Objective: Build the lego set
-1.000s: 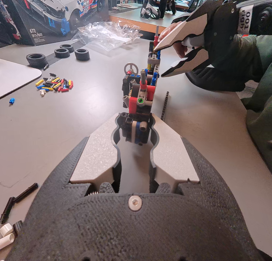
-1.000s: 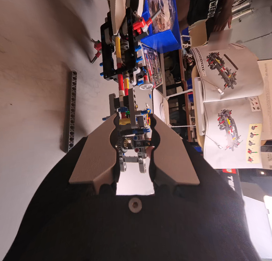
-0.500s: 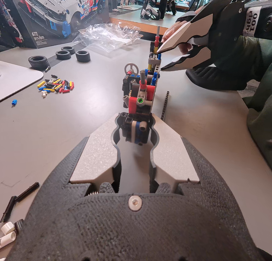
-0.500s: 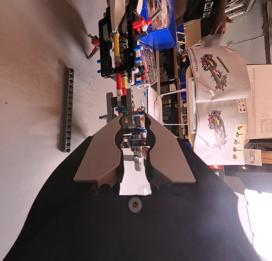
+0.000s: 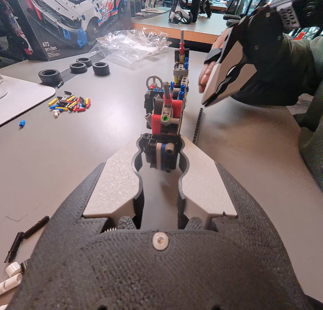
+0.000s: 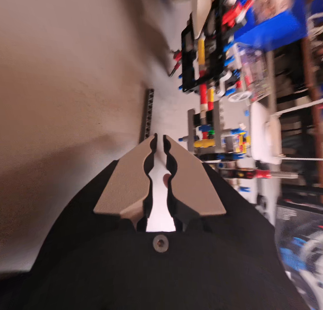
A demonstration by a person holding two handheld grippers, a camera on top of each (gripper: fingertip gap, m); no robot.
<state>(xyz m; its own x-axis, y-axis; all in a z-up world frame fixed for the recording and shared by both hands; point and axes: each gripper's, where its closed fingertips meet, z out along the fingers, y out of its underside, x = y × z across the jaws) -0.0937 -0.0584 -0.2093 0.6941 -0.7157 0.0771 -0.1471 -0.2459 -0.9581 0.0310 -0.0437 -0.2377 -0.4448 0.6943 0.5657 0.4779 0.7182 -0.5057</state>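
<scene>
The Lego chassis [image 5: 167,109], a long build of black, grey, red and blue parts, stands on edge on the grey table [image 5: 87,153]. My left gripper [image 5: 160,144] is shut on its near end. My right gripper [image 5: 204,102] is off the chassis to its right, above a long dark grey beam [image 5: 197,125] that lies on the table. In the blurred right wrist view the right gripper [image 6: 159,137] has its jaws almost together with nothing between them. There the chassis [image 6: 204,91] is to the right and the beam [image 6: 148,112] is just past the fingertips.
Several black tyres [image 5: 76,69], a pile of small coloured pins [image 5: 70,103] and a loose blue pin [image 5: 22,123] lie at the left. The set's box [image 5: 70,18] and a clear bag [image 5: 132,42] are behind. A black axle [image 5: 26,231] and white connectors [image 5: 12,273] lie near left. The tips of one gripper are about 15 cm away from the tips of the other. The loose blue pin [image 5: 22,123] lies some 25 cm from my left tips, 30 cm from my right tips. My right wrist view [image 6: 246,113] looks at it from another angle.
My right gripper has let go of the chassis's far end, closed, and swung off to its right and down toward the beam. My left gripper still holds the near end.
</scene>
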